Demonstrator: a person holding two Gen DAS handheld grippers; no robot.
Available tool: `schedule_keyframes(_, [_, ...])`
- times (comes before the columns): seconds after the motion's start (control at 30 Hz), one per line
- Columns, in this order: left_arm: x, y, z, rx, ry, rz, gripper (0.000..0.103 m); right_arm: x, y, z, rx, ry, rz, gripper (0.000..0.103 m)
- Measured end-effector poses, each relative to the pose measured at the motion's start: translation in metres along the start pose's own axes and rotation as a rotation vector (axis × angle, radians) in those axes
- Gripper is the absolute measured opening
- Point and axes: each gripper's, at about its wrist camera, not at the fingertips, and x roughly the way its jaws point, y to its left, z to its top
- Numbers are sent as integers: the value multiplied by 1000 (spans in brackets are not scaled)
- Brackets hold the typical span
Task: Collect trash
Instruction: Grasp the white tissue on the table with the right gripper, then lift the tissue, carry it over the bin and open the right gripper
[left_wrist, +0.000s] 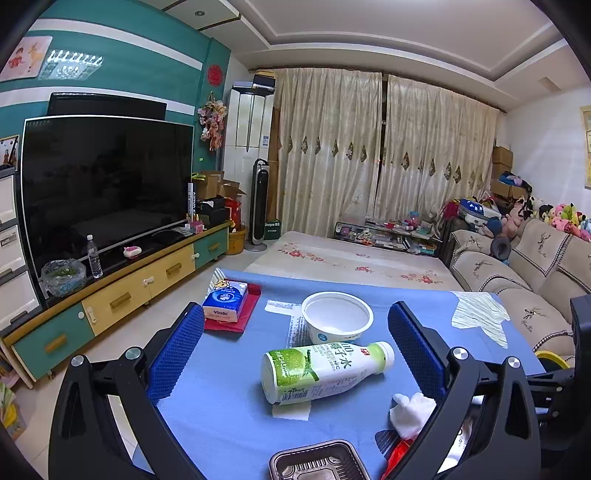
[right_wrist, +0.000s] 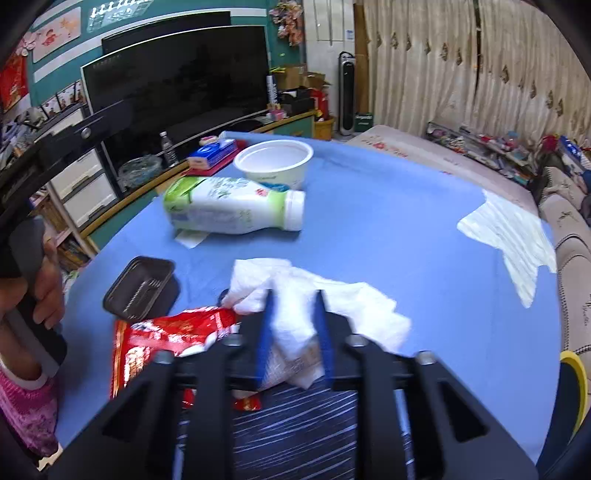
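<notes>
**Right gripper clamps the crumpled tissue; left hangs wide over the bottle**

Closest in, the right gripper (right_wrist: 293, 321) has its blue fingers (right_wrist: 265, 332) pressed in on a crumpled white tissue (right_wrist: 295, 291), which bulges out between and past them. Just to its left lies a red snack wrapper (right_wrist: 166, 336), one end touching the tissue, and beyond that a dark plastic tray (right_wrist: 139, 287) sits open side up on the blue desk (right_wrist: 388, 240).

The left gripper (left_wrist: 295, 343) hovers above the desk with its fingers (left_wrist: 177, 354) spread far apart and nothing between them. Framed in that gap, a green-and-white drink bottle (left_wrist: 325, 369) lies on its side, cap pointing right, resting on a scrap of white paper (left_wrist: 291, 410). Right behind it, almost touching, stands an empty white tub (left_wrist: 337, 317), upright. Off to the left, near the desk's far corner, a blue tissue pack (left_wrist: 225, 299) rests on a red folder (left_wrist: 240, 317). At the far right a pale striped patch (left_wrist: 480, 317) shows on the desk.

Beyond the desk, a large television (left_wrist: 107, 184) stands on a low cabinet (left_wrist: 122, 295), with curtains (left_wrist: 369, 155) across the back wall and a sofa (left_wrist: 517, 280) on the right.
</notes>
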Motion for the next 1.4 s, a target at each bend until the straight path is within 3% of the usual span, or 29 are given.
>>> schedule_keyframes(0.37, [2,-2,0,5,20,1,98,-11,-25,12,69,-47,-15,5])
schedule_keyframes(1.4, [-4,-10,1,4,16,-11,98,-131,-136,58,264,-316,-201,5])
